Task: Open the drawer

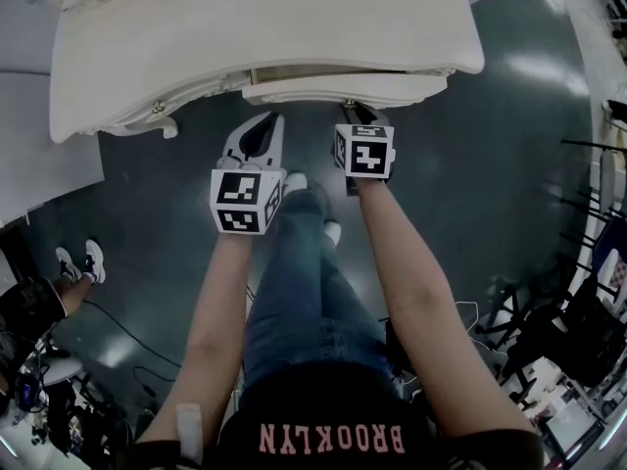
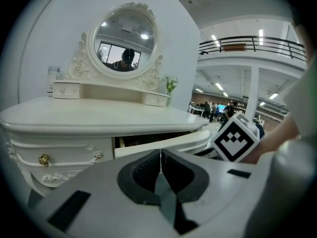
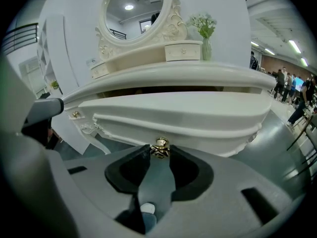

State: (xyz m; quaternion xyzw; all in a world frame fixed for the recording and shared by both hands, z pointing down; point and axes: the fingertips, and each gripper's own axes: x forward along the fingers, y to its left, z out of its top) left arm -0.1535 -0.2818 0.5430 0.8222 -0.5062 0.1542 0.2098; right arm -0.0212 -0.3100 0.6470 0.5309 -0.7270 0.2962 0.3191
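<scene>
A white dressing table [image 1: 265, 27] stands before me, and its middle drawer [image 1: 343, 91] is pulled out a little. In the right gripper view a dark gap shows above the drawer front [image 3: 173, 115]. My right gripper [image 3: 160, 153] is shut on the drawer's gold knob [image 3: 160, 148], with a pad on each side of it. In the head view it sits at the drawer's front edge [image 1: 351, 111]. My left gripper [image 1: 266, 130] hangs just left of it, below the table edge, with its jaws shut [image 2: 160, 157] on nothing. The ajar drawer [image 2: 163, 143] shows beyond it.
On the table top stand an oval mirror [image 3: 133, 9], small drawers [image 3: 183, 50] and a vase of flowers [image 3: 205, 43]. A second gold knob [image 2: 43, 158] is on the left drawer. The person's legs [image 1: 294, 282] stand close to the table. Cables [image 1: 127, 321] and chairs [image 1: 578, 331] surround.
</scene>
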